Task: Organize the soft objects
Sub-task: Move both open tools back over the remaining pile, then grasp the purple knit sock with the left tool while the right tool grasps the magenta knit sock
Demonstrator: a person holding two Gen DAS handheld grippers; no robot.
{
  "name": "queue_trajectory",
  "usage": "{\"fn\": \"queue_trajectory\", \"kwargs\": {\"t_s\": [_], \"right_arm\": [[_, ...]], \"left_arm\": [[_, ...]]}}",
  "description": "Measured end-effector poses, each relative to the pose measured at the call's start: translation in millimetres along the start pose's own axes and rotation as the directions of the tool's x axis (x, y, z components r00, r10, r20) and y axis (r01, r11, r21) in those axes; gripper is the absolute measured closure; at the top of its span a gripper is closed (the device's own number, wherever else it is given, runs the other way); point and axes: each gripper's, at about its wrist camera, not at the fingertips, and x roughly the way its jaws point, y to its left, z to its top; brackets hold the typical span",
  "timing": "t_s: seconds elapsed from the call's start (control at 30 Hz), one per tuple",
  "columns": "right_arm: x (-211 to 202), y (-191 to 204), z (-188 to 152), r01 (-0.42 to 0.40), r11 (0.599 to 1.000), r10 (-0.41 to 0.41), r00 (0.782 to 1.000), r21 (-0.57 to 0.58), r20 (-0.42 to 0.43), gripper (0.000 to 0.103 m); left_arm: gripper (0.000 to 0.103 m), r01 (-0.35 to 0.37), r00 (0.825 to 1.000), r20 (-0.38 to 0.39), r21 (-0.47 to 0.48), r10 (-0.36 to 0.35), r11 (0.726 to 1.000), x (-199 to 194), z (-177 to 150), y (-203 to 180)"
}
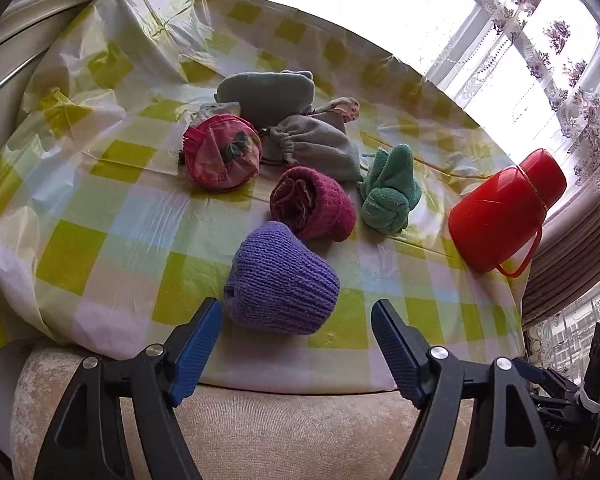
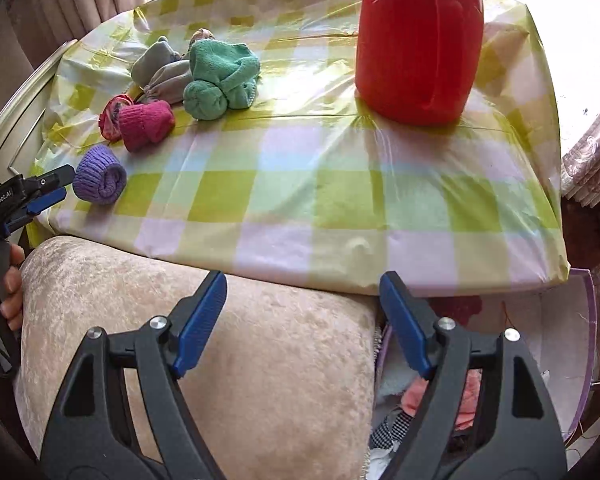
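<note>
Soft things lie on the checked tablecloth [image 1: 100,216]. A purple knit roll [image 1: 280,280] is nearest, just beyond my open, empty left gripper [image 1: 296,312]. Behind it are a magenta knit roll [image 1: 312,204], a green towel bundle [image 1: 388,192], a pink floral pouch [image 1: 220,152], a grey drawstring bag [image 1: 316,148] and a grey-green roll [image 1: 268,92]. My right gripper [image 2: 302,284] is open and empty over the beige cushion [image 2: 260,360], at the table's front edge. The purple roll [image 2: 100,180] and the left gripper [image 2: 48,192] also show in the right wrist view.
A tall red plastic jug [image 2: 418,44] stands on the table's right side [image 1: 504,208]. A bin of mixed fabrics [image 2: 472,400] sits low to the right of the cushion. Curtains and a window lie behind the table.
</note>
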Motion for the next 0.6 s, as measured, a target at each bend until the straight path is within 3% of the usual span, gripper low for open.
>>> {"fn": "queue_trajectory", "kwargs": {"t_s": [0.3, 0.37, 0.6], "right_arm": [[31.4, 48.0, 37.4, -0.064, 0.997, 0.065, 0.998, -0.041, 0.020, 0.020], [37.5, 56.7, 45.1, -0.084, 0.995, 0.085, 0.996, -0.045, 0.022, 0.020], [60.0, 94.3, 74.6, -0.125, 0.990, 0.129, 0.990, -0.070, 0.057, 0.019]], "left_arm": [[0.027, -0.038, 0.995, -0.088, 0.049, 0.042, 0.998, 33.7, 12.3, -2.3], [0.038, -0.037, 0.995, -0.093, 0.053, 0.042, 0.998, 37.9, 12.5, -2.0], [0.048, -0.007, 0.999, -0.046, 0.000, 0.007, 1.000, 32.8, 13.9, 8.9]]}}
